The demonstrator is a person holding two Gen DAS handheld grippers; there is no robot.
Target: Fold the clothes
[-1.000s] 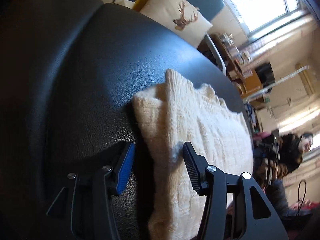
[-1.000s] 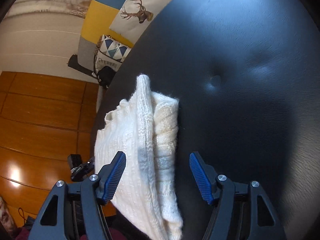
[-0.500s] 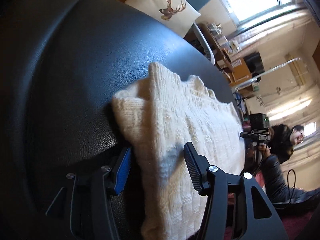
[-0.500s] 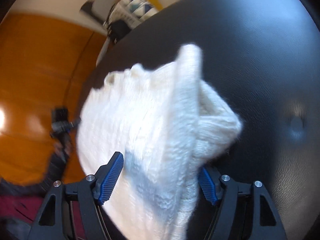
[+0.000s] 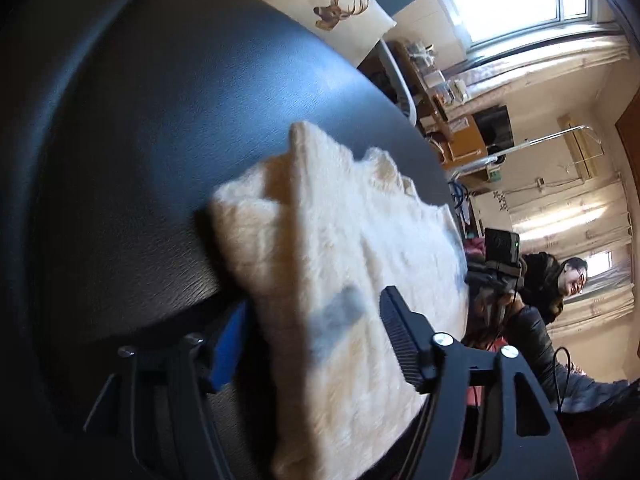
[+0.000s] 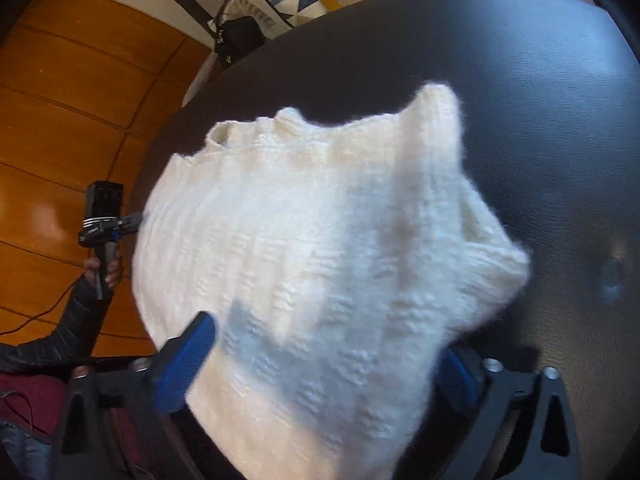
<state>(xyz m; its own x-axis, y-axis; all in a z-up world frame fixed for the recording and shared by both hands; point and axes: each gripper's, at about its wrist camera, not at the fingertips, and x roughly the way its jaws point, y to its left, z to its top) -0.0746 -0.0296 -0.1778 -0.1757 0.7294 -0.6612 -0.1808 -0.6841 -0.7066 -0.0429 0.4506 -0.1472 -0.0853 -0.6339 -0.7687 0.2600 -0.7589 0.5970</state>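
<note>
My right hand-held gripper [image 6: 320, 356] and left hand-held gripper [image 5: 308, 344] are both opening, straddling the folded white sweater [image 6: 320, 240] running far-near between them.

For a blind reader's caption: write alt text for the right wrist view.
A folded white knit sweater lies on a black padded surface, its near edge between the right tongs, whose jaws are opening. At left, over a wooden floor, a hand holds the other tongs at the sweater's far edge.
</note>
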